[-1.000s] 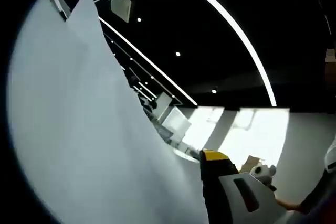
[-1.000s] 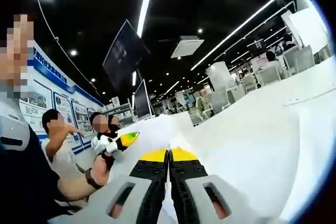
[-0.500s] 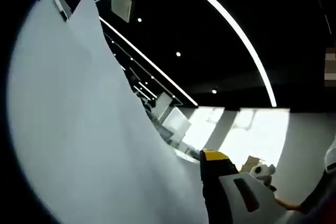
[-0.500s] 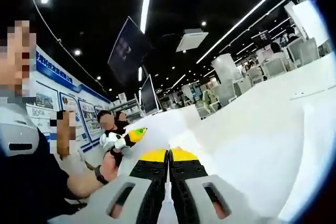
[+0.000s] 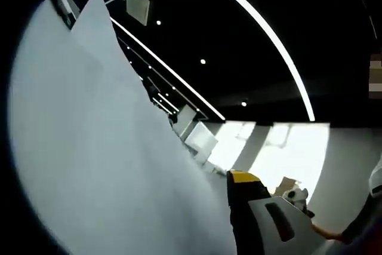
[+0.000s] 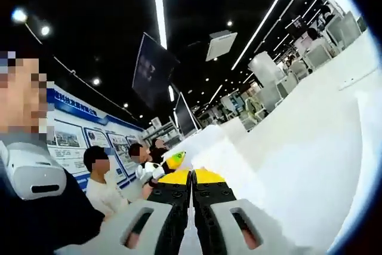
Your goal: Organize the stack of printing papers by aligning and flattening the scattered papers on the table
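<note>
A big white sheet of printing paper [image 5: 89, 147] stands up across the left gripper view, its corner pointing at the ceiling. It rises right beside the one yellow-tipped jaw that shows of my left gripper [image 5: 234, 180] and hides the other jaw. In the right gripper view my right gripper [image 6: 191, 175] is shut, jaws pressed together on the paper's edge, and the white paper [image 6: 286, 147] spreads away to the right. Further along that paper, the left gripper [image 6: 169, 161] shows small, held by a hand.
Both views point up at a dark ceiling with light strips. Seated people [image 6: 104, 186] and a wall of posters are at the left of the right gripper view. Desks and chairs [image 6: 310, 55] stand far off beyond the paper. A person's sleeve [image 5: 364, 222] is at the right.
The right gripper view has tilted, so the people and the left gripper slid right in it. In the left gripper view the paper edge has bulged slightly to the right. Both grips are unchanged.
</note>
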### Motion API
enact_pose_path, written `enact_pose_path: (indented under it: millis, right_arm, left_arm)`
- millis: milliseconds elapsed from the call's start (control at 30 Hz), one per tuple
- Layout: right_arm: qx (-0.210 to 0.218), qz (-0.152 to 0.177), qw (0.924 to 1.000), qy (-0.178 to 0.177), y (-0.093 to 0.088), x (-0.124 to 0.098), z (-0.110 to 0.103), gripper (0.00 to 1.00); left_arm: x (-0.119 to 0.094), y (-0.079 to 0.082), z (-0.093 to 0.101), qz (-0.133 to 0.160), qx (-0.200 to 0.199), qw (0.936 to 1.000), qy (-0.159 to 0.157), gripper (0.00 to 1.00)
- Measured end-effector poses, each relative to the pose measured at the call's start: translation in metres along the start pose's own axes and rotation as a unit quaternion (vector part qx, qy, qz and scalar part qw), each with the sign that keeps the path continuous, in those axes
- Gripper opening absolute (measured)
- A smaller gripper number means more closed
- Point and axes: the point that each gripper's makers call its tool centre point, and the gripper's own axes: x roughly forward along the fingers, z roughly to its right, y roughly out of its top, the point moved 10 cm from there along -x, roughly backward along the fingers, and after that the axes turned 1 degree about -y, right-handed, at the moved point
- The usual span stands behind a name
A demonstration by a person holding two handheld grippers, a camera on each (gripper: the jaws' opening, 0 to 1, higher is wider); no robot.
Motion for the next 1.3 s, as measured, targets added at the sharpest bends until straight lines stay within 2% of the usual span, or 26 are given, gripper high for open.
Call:
enact_pose_path:
  millis: [400, 533, 867, 1300]
  right_arm:
    - [-0.003, -0.023, 0.9992, -0.033, -0.0057, 0.0021, 0.0045, 0.00]
    - [-0.010, -0.023, 0.9992, -0.030, -0.0055, 0.0030, 0.0027, 0.00]
    - [-0.008, -0.024, 0.9992, -0.031, -0.0065, 0.0032, 0.0038, 0.00]
    - [-0.009, -0.025, 0.9991, -0.032, -0.0075, 0.0037, 0.0037, 0.00]
  left_arm:
    - [-0.0008, 0.0007, 0.0000, 0.003, -0.002, 1.0000, 0.000, 0.31]
    - [-0.0002, -0.0009, -0.0024, -0.007, 0.007, 0.9999, 0.013, 0.28]
    - [-0.0004, -0.0027, -0.0021, -0.016, 0.035, 0.9990, 0.022, 0.19]
    - [-0.0037, -0.0006, -0.0022, -0.006, 0.041, 0.9987, 0.030, 0.09]
